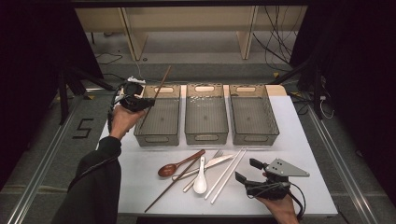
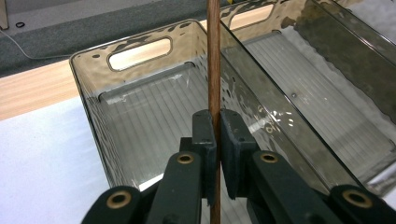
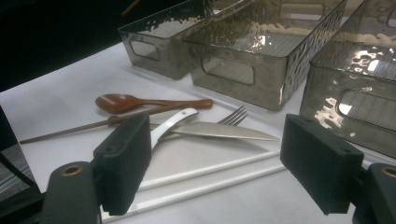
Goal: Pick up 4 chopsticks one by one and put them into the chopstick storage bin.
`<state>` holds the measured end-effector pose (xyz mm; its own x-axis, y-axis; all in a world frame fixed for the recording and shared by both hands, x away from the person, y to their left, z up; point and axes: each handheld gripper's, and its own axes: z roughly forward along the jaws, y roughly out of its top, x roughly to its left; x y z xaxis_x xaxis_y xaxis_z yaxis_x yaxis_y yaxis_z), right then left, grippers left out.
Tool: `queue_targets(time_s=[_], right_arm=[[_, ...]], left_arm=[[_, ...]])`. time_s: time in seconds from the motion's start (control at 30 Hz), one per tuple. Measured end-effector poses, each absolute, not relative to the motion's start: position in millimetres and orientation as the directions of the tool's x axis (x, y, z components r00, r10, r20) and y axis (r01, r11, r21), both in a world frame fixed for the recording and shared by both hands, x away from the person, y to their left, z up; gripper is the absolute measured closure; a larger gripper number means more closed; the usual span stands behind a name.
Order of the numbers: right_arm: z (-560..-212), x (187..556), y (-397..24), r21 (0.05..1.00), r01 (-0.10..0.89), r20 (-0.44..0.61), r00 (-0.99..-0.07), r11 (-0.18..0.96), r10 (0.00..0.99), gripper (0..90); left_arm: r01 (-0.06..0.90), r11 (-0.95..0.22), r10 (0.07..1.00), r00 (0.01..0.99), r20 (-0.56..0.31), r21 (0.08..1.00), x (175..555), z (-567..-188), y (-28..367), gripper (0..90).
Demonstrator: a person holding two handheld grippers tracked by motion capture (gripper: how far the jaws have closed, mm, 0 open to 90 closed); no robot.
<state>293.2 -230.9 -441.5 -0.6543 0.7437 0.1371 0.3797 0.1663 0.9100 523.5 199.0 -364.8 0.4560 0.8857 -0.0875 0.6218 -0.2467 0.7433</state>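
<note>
My left gripper (image 1: 136,101) is shut on a brown wooden chopstick (image 1: 159,88), which slants up over the near-left corner of the left smoked-plastic bin (image 1: 159,137). In the left gripper view the chopstick (image 2: 214,65) runs upright between the closed pads of the gripper (image 2: 218,135), above the bin's ribbed floor (image 2: 149,116). My right gripper (image 1: 247,170) rests at the table's near right with its jaws wide apart and nothing between them. In the right gripper view that gripper (image 3: 222,158) faces the loose cutlery.
The middle bin (image 1: 206,137) and right bin (image 1: 254,139) stand beside the left one. In front lie a wooden spoon (image 1: 169,169), a second brown chopstick (image 1: 170,185), a white spoon (image 1: 201,182), a knife (image 3: 224,131), a fork (image 3: 236,115) and two white chopsticks (image 1: 229,175).
</note>
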Motion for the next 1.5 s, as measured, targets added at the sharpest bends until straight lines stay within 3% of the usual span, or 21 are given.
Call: queue_targets(time_s=[0.67,1.2,1.4,1.5], right_arm=[[-441.8,293.4,-230.6,0.909,0.38,0.135,-0.656,0.17,0.743,25.4],[-442.2,294.0,-230.9,0.908,0.385,0.142,-0.653,0.165,0.744,25.5],[-442.3,294.0,-231.0,0.908,0.386,0.142,-0.651,0.165,0.745,25.5],[-442.2,294.1,-231.1,0.908,0.386,0.141,-0.651,0.165,0.746,25.5]], left_arm=[[0.656,-0.256,0.902,0.426,-0.069,0.71,539.5,-390.3,195.1,84.3],[0.711,-0.236,0.911,0.399,-0.104,0.662,537.9,-408.1,196.1,82.9],[0.743,-0.2,0.906,0.389,-0.168,0.639,531.2,-405.4,197.3,58.5],[0.746,-0.19,0.897,0.396,-0.196,0.639,522.1,-401.3,198.0,51.2]])
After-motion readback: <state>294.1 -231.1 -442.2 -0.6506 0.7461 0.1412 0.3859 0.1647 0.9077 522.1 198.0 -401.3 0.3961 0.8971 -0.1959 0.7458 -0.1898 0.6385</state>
